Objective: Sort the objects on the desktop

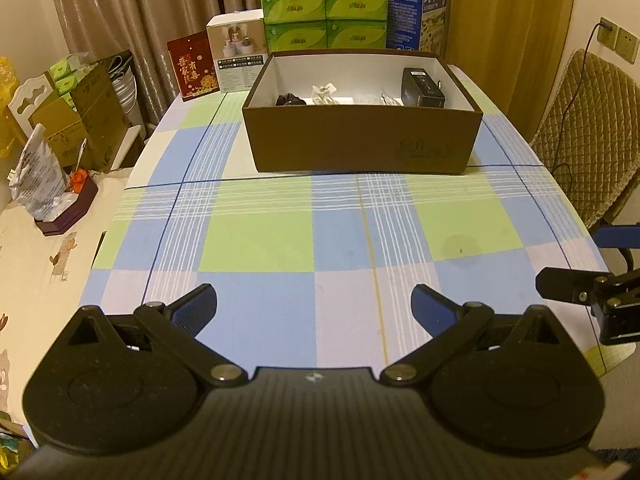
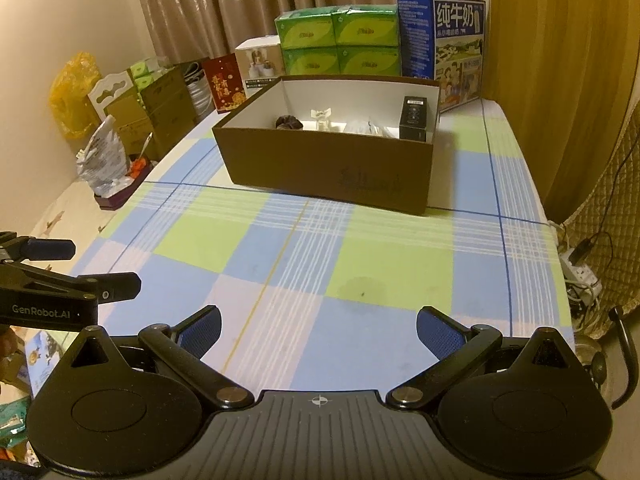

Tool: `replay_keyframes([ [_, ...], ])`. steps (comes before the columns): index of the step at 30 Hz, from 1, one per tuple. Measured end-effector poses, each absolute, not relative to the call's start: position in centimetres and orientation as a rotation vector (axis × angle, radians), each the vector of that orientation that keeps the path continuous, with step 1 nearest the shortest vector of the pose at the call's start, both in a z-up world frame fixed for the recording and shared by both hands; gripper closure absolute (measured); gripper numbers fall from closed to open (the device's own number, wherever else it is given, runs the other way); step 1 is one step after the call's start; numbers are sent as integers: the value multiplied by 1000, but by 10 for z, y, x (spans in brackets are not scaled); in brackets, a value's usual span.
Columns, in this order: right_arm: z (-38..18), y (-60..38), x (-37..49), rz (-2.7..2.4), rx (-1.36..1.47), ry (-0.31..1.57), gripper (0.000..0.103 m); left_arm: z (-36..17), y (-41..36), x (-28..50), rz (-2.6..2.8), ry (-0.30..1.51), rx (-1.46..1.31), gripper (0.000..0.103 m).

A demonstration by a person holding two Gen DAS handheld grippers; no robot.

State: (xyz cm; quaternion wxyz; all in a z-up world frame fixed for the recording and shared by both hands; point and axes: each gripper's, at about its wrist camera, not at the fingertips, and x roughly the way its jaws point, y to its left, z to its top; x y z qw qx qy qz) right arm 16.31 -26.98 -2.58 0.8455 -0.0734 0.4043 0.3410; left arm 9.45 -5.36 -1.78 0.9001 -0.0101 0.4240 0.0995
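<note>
A brown cardboard box (image 1: 360,140) (image 2: 332,164) with a white inside stands at the far middle of the checked table. Inside it lie a black rectangular box (image 1: 422,88) (image 2: 414,118), a white clip-like piece (image 1: 324,92) (image 2: 322,116), a dark lump (image 1: 289,99) (image 2: 288,122) and some clear wrapping (image 1: 372,98). My left gripper (image 1: 314,308) is open over the near table edge, with nothing between its fingers. My right gripper (image 2: 318,332) is also open and holds nothing. Each gripper shows at the edge of the other's view (image 1: 580,280) (image 2: 60,272).
Green tissue packs (image 1: 324,10), a blue milk carton (image 1: 416,10), a white product box (image 1: 236,52) and a red card (image 1: 194,66) stand behind the brown box. Cartons and bags crowd the left side (image 1: 80,120). A padded chair (image 1: 592,132) stands on the right.
</note>
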Motion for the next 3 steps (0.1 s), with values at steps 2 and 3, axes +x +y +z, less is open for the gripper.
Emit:
replay_keyframes([
  [2,-26,-269,164,720,-153,853,2,-17,-55,95,206,873,-14,1],
  [3,-27,-269,164,719,-151,853,2,-17,-55,96,204,873,-13,1],
])
